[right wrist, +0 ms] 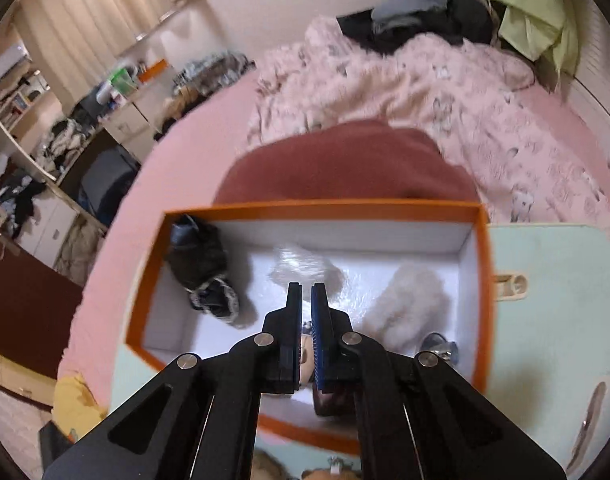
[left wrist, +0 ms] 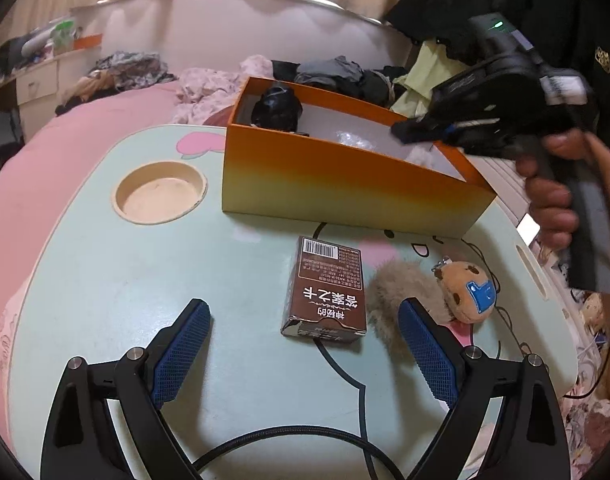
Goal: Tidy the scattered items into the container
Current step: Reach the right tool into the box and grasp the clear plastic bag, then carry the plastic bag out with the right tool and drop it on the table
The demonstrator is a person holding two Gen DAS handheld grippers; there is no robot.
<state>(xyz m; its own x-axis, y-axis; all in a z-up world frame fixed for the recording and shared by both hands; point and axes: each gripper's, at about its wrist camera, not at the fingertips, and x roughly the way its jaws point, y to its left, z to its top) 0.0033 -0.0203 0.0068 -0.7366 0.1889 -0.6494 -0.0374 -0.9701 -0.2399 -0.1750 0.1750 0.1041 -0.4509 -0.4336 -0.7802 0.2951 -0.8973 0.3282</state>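
An orange box (left wrist: 337, 184) stands at the back of a mint lap table (left wrist: 125, 280). Close in front of it lie a brown card box (left wrist: 325, 280), a tan fur pompom (left wrist: 393, 292) and a cookie-shaped plush charm (left wrist: 469, 292). My left gripper (left wrist: 305, 306) hovers low over the table, open, with the brown card box between its spread fingers and untouched. My right gripper (right wrist: 307, 286) hangs over the orange box (right wrist: 325, 205), shut with nothing between its tips. Inside the box lie a black bundle (right wrist: 201, 264), clear plastic (right wrist: 305, 268), a white fluffy item (right wrist: 409, 300) and a metal-ringed trinket (right wrist: 441, 348).
The table has a round cup recess (left wrist: 159, 192) at its left and a handle slot (left wrist: 529, 264) at its right. It sits on a pink bed (left wrist: 45, 160) with a crumpled blanket (right wrist: 405, 92) and piled clothes (left wrist: 345, 72) behind. A hand (left wrist: 553, 204) holds the right gripper.
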